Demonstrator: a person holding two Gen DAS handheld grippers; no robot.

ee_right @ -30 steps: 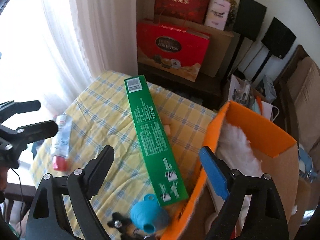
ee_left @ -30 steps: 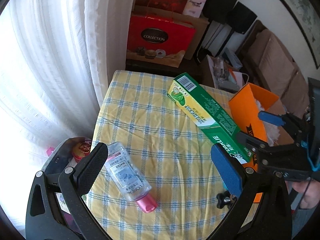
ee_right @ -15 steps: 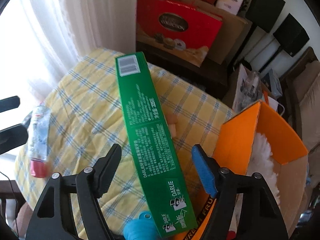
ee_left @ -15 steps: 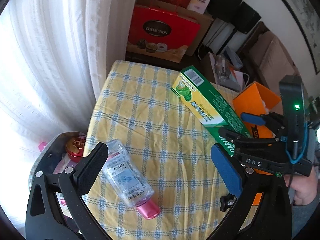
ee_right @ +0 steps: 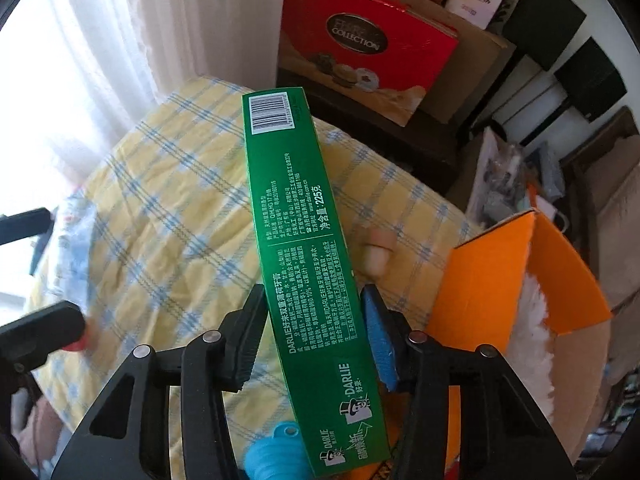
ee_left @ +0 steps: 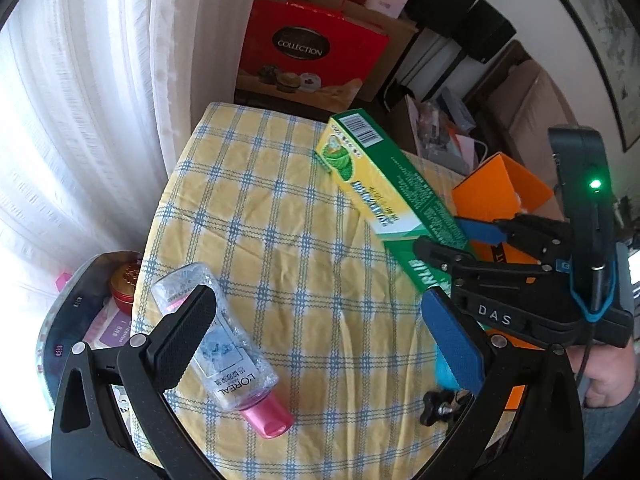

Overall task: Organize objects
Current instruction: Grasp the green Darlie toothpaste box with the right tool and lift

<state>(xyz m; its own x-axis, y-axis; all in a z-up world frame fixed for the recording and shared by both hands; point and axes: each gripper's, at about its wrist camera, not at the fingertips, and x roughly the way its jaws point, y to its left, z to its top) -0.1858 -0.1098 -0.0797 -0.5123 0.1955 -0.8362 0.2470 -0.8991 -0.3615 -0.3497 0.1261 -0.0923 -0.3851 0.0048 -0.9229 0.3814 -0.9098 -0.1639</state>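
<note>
Toothpaste box (ee_right: 308,264) clamped, right gripper (ee_right: 312,332) jaws

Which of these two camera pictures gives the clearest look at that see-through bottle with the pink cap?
The left wrist view. There the bottle lies on the checked tablecloth, label and pink cap readable, partly behind one finger of the left gripper. The right wrist view shows it only as a blurred shape at the left edge.
</note>
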